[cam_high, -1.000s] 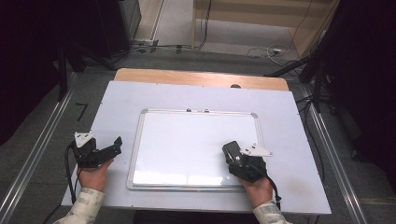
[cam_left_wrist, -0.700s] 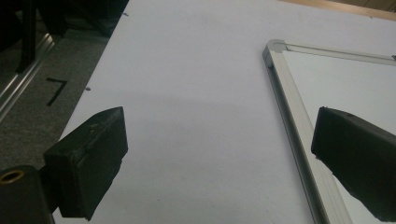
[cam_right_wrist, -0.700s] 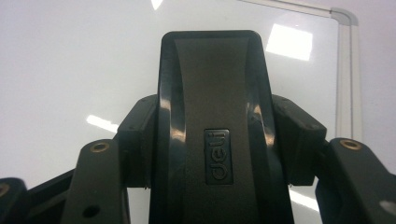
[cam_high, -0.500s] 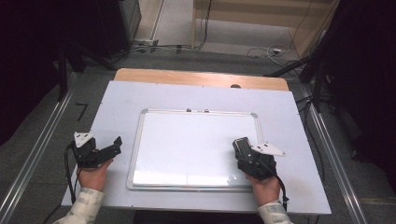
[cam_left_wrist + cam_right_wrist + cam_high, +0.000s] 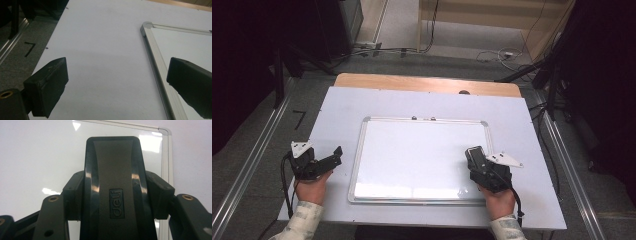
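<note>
High view pictures taken a second apart show that the right gripper is now set slightly further towards the right edge of the whiteboard than it was a second ago, with its grey plate turned outward. Over the last half second no further shift is seen. The left gripper is found where it was, on the white table just left of the board's frame. A black whiteboard eraser is clamped between the right jaws, which are pressed against its two long sides; this is seen plainly in the right gripper view, where the eraser is pointed out over the board towards a rounded corner of the frame. The eraser is thus placed over the lower right part of the board, though whether its felt is touching the surface cannot be told. The left jaws are held wide apart with nothing between them. In the left gripper view, bare table and the aluminium frame are seen between them. The small sideways move is judged to be a wiping stroke or a repositioning for one, yet no writing is made out on the board, so little appears left to wipe. No container is made out on the table; the frame encloses only blank white surface and glare.
</note>
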`<state>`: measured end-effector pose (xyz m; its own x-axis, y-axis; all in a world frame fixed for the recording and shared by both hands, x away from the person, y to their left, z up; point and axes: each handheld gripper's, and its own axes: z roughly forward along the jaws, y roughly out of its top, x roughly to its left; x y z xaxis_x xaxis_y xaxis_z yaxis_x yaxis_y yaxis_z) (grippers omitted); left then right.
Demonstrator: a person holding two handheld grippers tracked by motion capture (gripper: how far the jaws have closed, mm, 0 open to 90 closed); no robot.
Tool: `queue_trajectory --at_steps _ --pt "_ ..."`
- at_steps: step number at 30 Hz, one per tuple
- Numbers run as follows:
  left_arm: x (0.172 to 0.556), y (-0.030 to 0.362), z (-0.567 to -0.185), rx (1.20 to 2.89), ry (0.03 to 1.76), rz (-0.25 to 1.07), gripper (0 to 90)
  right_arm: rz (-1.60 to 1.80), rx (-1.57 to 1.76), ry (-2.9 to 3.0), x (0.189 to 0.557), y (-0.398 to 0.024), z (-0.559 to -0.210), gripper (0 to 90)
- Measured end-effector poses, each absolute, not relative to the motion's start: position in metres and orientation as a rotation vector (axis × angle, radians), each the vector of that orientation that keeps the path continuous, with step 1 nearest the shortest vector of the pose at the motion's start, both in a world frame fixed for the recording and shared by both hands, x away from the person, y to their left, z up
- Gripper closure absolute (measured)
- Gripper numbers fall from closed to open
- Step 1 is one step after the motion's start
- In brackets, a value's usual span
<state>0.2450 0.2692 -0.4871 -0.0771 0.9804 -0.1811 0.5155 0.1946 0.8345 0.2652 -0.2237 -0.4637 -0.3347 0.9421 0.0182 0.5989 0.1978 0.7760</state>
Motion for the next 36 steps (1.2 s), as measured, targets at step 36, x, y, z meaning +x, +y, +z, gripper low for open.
queue_trajectory --at_steps 36 --pt "0.245 0.27 -0.487 1.417 1.699 0.763 4.1 0.969 1.471 1.981 0.253 -0.23 -0.461 38.5"
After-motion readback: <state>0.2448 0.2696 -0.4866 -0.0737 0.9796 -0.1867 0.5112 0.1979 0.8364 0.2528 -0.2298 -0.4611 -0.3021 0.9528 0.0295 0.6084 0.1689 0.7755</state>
